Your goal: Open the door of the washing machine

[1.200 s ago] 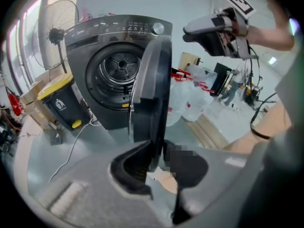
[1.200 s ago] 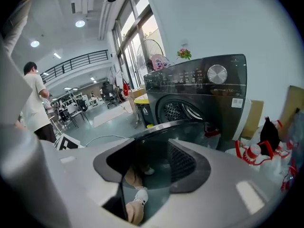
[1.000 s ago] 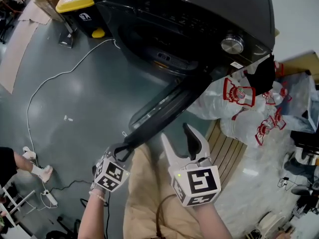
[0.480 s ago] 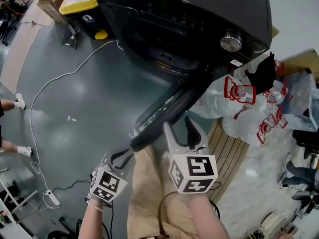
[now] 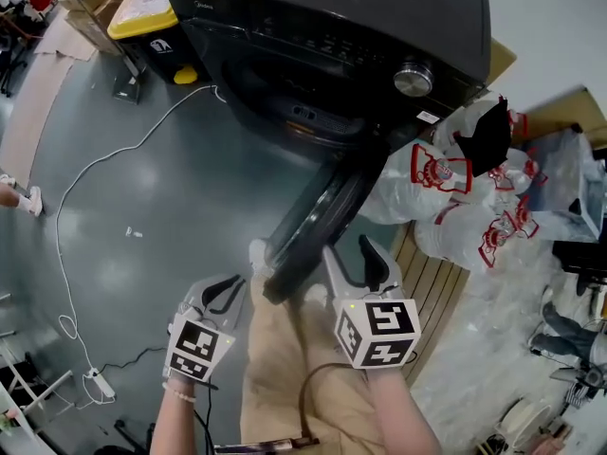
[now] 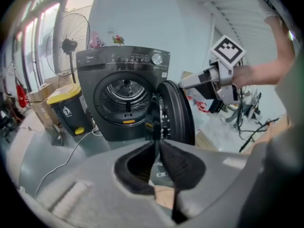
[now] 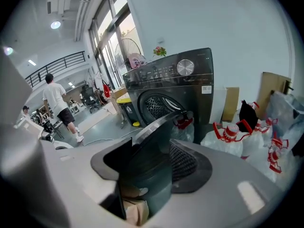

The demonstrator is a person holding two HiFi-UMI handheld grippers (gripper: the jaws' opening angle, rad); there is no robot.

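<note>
The dark washing machine (image 5: 332, 27) stands at the top of the head view with its round door (image 5: 318, 211) swung out toward me. My left gripper (image 5: 226, 292) hangs left of the door's near end, apart from it. Its jaws have just been closing, and in the left gripper view the left gripper (image 6: 157, 144) is shut, tips together with nothing between them. My right gripper (image 5: 356, 259) stands open at the door's near end. In the right gripper view the door's edge (image 7: 152, 141) lies between the spread jaws of the right gripper (image 7: 151, 151), and the drum opening (image 7: 159, 106) shows beyond.
A yellow-lidded bin (image 5: 142, 8) stands left of the machine. A white cable (image 5: 95, 169) snakes over the grey floor to a power strip (image 5: 95, 379). Plastic bags (image 5: 446, 178) and a slatted wooden pallet (image 5: 432, 292) lie on the right. A person (image 7: 59, 103) walks far off.
The left gripper has come off the door's edge, risen and narrowed its jaws. The door has swung further open. The right gripper has shifted left onto the door's near end.
</note>
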